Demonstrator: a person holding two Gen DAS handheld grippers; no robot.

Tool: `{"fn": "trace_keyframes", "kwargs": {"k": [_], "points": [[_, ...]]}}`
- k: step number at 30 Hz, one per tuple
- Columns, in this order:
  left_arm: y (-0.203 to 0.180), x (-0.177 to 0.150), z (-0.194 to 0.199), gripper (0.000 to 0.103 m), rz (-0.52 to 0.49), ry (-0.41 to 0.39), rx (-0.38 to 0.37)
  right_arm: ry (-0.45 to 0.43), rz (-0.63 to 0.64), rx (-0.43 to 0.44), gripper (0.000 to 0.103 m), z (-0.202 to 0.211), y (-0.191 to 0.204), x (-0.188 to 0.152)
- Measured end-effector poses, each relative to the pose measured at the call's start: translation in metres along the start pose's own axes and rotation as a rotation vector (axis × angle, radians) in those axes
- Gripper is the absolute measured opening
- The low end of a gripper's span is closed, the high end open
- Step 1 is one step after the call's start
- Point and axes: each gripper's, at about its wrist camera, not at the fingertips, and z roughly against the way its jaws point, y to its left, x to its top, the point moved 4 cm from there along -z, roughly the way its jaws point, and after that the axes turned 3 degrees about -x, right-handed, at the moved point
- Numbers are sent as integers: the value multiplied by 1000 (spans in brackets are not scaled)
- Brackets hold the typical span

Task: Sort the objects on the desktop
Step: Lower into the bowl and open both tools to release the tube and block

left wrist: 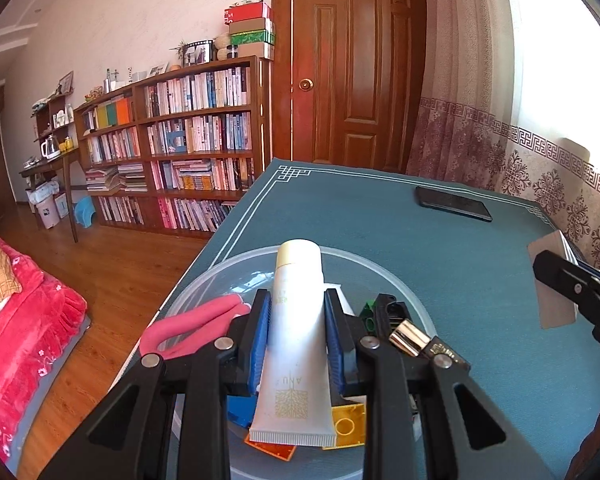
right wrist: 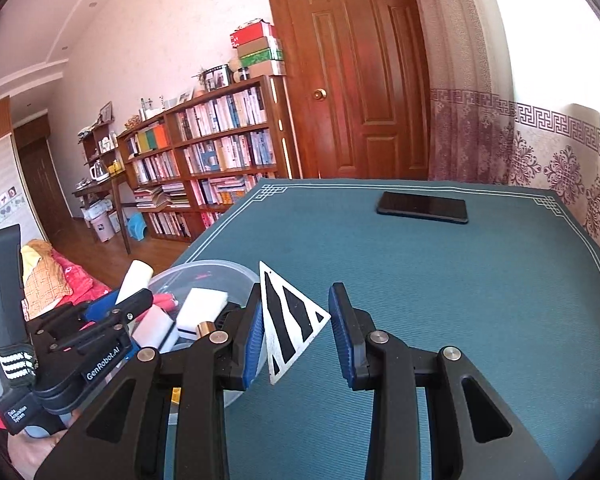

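My left gripper (left wrist: 296, 300) is shut on a white cream tube (left wrist: 298, 276), cap pointing away, held over a clear plastic bowl (left wrist: 236, 268). In the bowl lie a pink item (left wrist: 196, 320), a black and green piece (left wrist: 380, 312), a gold-capped stick (left wrist: 410, 338) and orange and yellow pieces (left wrist: 346, 426). My right gripper (right wrist: 298, 320) holds a black-and-white striped card (right wrist: 290, 320) edge to edge between its blue pads, above the mat just right of the bowl (right wrist: 220, 272). From the left wrist view the card (left wrist: 552, 300) shows its plain back.
A black phone (right wrist: 422, 207) lies flat near the far edge of the blue-green table mat (right wrist: 460, 280). Patterned curtains hang along the table's right side. Left of the table the floor drops away toward a red bed (left wrist: 24, 320) and bookshelves (left wrist: 196, 140).
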Motion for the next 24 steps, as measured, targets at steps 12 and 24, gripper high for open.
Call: {"fn": "trace_keyframes", "kwargs": {"k": [12, 24], "points": [[28, -5, -15, 30, 27, 36, 18, 36, 26, 98, 34, -26, 52, 1], [32, -9, -26, 30, 32, 68, 15, 53, 20, 126, 34, -41, 62, 3]]}}
